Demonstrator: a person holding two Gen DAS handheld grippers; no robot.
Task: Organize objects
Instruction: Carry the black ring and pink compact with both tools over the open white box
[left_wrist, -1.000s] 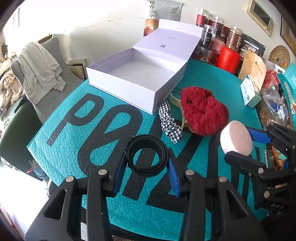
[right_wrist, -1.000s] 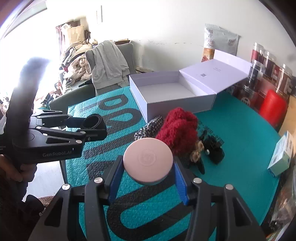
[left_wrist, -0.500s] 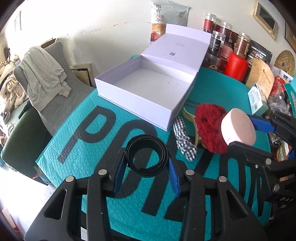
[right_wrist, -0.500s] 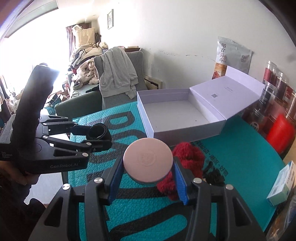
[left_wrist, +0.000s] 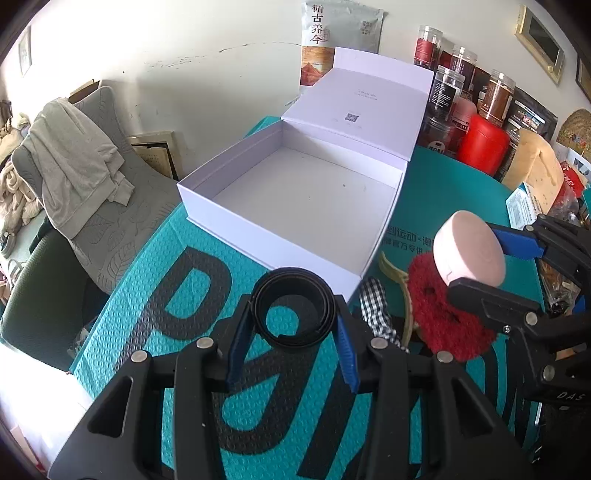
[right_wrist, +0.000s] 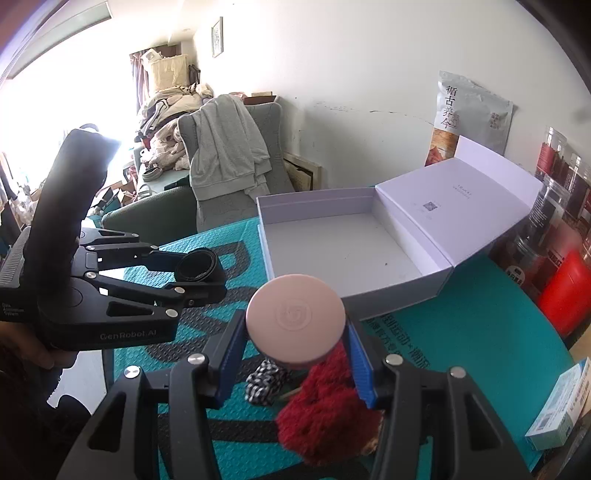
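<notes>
- The left gripper (left_wrist: 291, 345) pinches a coiled black belt (left_wrist: 293, 308) between its blue-padded fingers (left_wrist: 236, 347); the coil sits upright on its edge in the grasp, one pad on each side of it
- Seen from the right wrist, the same belt (right_wrist: 195, 269) is held above the teal mat (right_wrist: 461, 332), short of the near wall of the white box (right_wrist: 332, 251)
- The right gripper (right_wrist: 295, 347) is clamped on a round pink case (right_wrist: 295, 325), which sits flat between the two blue pads (right_wrist: 360, 369) with its embossed top facing up
- In the left wrist view the pink case (left_wrist: 469, 254) hangs over the red fluffy scrunchie (left_wrist: 443, 314), just beside the box's near right corner
- The white box (left_wrist: 306, 206) lies open near the far edge of the desk, its lid (left_wrist: 358, 107) hinged back and leaning toward the jars (left_wrist: 447, 96); only a few dark specks show on its floor
- A black-and-white checked scrunchie (left_wrist: 376, 306) lies on the mat (left_wrist: 155, 295) between the belt and the red scrunchie, touching the latter
- A beige hair clip (left_wrist: 397, 273) pokes out from under the red one
- A red canister (left_wrist: 480, 147) stands at the far right edge of the desk
- A grey garment (right_wrist: 225, 144) drapes over a chair beyond the left edge
</notes>
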